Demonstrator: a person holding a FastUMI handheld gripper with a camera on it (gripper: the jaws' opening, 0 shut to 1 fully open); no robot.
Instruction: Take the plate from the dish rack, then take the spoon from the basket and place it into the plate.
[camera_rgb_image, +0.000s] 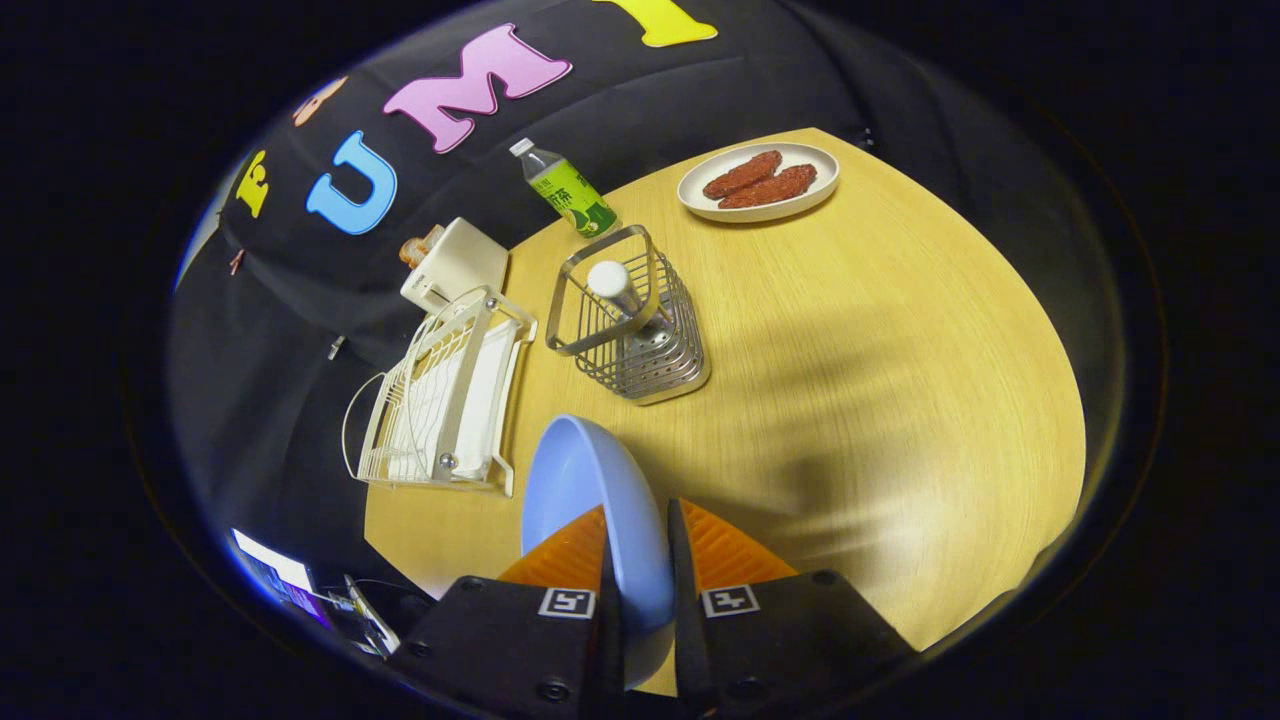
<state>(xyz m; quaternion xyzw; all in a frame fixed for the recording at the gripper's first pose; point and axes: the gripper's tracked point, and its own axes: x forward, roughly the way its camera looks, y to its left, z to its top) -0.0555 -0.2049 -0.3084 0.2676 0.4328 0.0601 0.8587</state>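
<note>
Two fingers of the gripper are closed on the rim of the blue plate, one pad on each face, so I am holding it edge-on, out of the dish rack and above the table. The rack sits just to the left of the plate and looks empty of dishes.

Handling, my judgement: the plate looks like smooth, stiff plastic or melamine, fairly light, with a glossy surface that could slip or pivot in a rim pinch. I would keep the grip deep over the rim, move slowly, and lay it flat before letting go.

The spoon stands in the wire basket beyond the fingers, white handle end upward. It reads as thin, rigid and light; I would take it by the exposed handle top and lift straight up to clear the wires.

Surface: pale wood-grain tabletop, flat, some glare near the fingers, open space to the right of the basket for setting the plate down. Further back: a green-labelled bottle, a white dish of reddish food, and a small white box behind the rack. Black cloth wall behind.
</note>
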